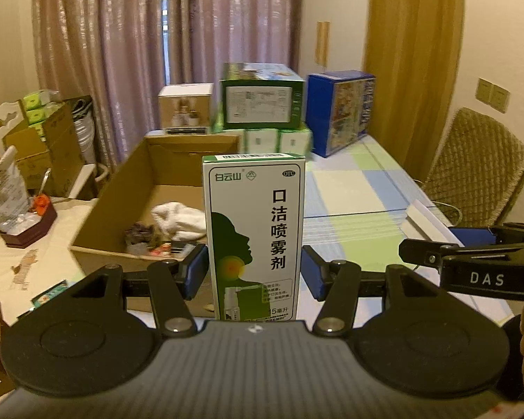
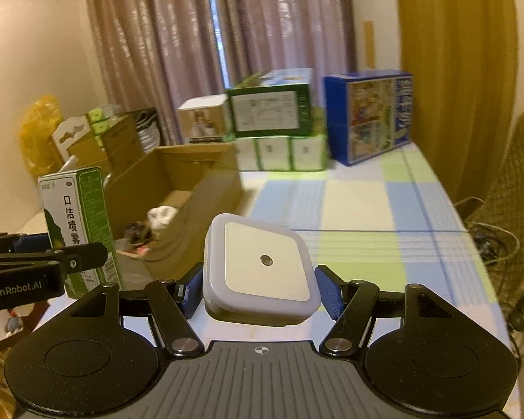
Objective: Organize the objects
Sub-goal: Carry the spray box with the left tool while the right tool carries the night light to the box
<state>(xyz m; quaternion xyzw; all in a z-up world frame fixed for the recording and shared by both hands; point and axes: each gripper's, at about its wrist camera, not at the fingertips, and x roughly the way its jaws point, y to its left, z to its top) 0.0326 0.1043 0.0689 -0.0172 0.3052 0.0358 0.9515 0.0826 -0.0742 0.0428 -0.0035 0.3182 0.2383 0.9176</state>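
Holding one item apiece, both grippers seem to be mid-carry toward the open cardboard box [image 1: 164, 188], so the step in hand looks like the transfer, with the drop to follow. Nearest the left wrist camera, the left gripper [image 1: 254, 272] has its blue pads pressed against the two narrow sides of a tall spray carton [image 1: 255, 234], which stands upright between them, white with green edging, a dark green head silhouette and black Chinese lettering down its front. In the right wrist view, the right gripper [image 2: 258, 288] is closed on a small square night light [image 2: 260, 267], white with rounded corners, a paler face panel and a tiny round sensor at its centre; it sits turned like a diamond, tilted, with corners against the pads. Just beyond lies the box on the table [image 2: 353, 206], already containing a white cloth [image 1: 178, 220] and some dark clutter. Next, each gripper would probably need to travel forward over the near wall of the box and open only once its item is clear inside. Farther back, stacked green-and-white cartons [image 1: 262, 104] and a blue box [image 1: 339, 111] stand before the curtains [image 1: 122, 35].
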